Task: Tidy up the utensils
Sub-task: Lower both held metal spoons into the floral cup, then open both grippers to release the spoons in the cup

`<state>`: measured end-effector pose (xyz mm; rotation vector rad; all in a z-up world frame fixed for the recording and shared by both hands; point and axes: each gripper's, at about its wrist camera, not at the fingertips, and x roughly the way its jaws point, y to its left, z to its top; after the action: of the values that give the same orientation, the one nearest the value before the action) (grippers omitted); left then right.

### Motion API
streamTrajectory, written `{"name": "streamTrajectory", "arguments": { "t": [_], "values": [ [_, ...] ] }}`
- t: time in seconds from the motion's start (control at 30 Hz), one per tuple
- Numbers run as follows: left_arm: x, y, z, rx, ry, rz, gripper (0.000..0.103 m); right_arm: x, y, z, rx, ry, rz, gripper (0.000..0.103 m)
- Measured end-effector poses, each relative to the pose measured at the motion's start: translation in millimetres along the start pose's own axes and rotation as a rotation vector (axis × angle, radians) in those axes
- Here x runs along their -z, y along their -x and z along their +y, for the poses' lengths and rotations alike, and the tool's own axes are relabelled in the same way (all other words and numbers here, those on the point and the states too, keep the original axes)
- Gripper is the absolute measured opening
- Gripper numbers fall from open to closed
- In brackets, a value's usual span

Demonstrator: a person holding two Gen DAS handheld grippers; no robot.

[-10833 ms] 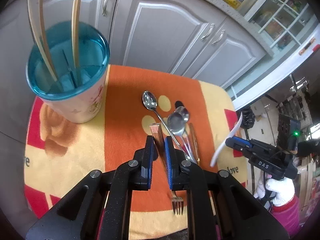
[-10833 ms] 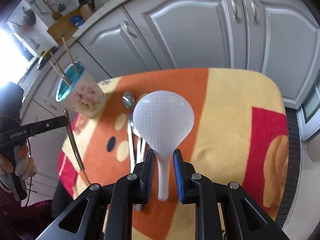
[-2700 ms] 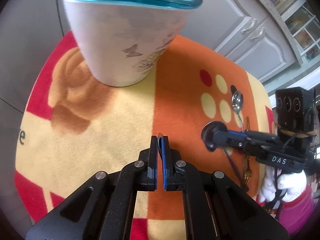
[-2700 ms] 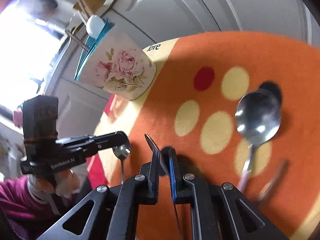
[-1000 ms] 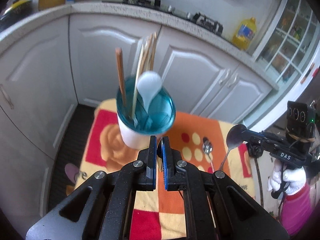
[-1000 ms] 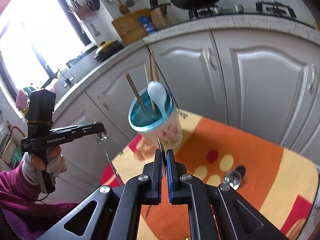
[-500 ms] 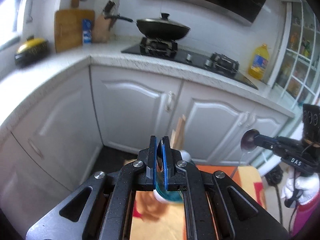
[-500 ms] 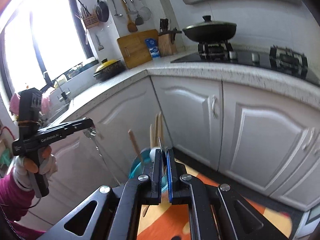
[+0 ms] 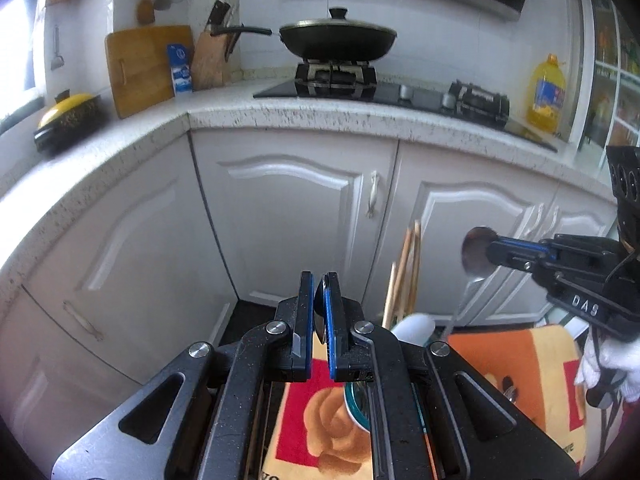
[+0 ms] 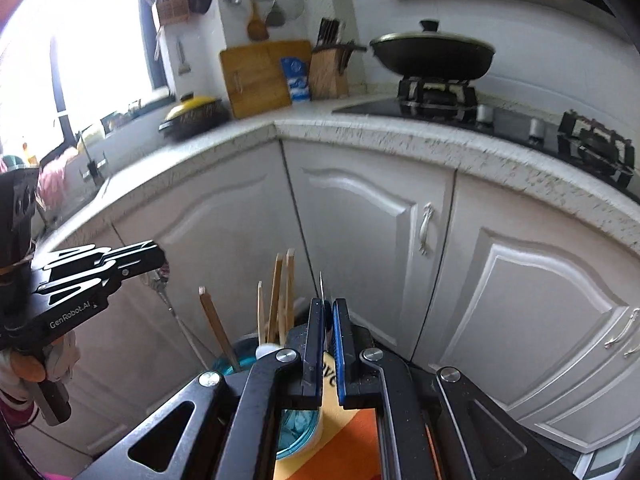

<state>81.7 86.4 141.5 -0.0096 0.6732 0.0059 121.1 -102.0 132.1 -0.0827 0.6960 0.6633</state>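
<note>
Both grippers are raised high above the stool. My left gripper is shut on a metal spoon, held edge-on between its pads; in the right wrist view it has the spoon hanging down. My right gripper is shut on another spoon, seen edge-on; in the left wrist view it has the bowl sticking up. Below, the blue-rimmed utensil cup holds chopsticks and a white ladle.
The orange and yellow cloth covers the stool below. White cabinet doors stand close behind, under a speckled counter with a pan on a stove. A gloved hand holds the right gripper.
Both grippers have risen from the cloth, each with a spoon, and tilted up. The cup has dropped to the bottom of both views.
</note>
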Motion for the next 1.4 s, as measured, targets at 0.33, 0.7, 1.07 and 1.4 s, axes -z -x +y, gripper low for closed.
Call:
{"name": "streamTrajectory", "arguments": {
  "t": [0.33, 0.7, 1.07, 1.4],
  "values": [
    [29, -22, -13, 0.011, 0.007, 0.069, 0.004, 36, -22, 9, -0.070, -0.017, 0.093, 0.006],
    [37, -21, -14, 0.055, 0.062, 0.115, 0.014, 42, -8, 6, -0.113, -0.075, 0.106, 0.033],
    [41, 2, -19, 0.049, 0.066, 0.102, 0.035, 59, 10, 8, -0.110, -0.107, 0.108, 0.035],
    [48, 25, -26, 0.029, 0.039, 0.080, 0.035, 76, 31, 18, -0.120, -0.114, 0.107, 0.039]
  ]
}}
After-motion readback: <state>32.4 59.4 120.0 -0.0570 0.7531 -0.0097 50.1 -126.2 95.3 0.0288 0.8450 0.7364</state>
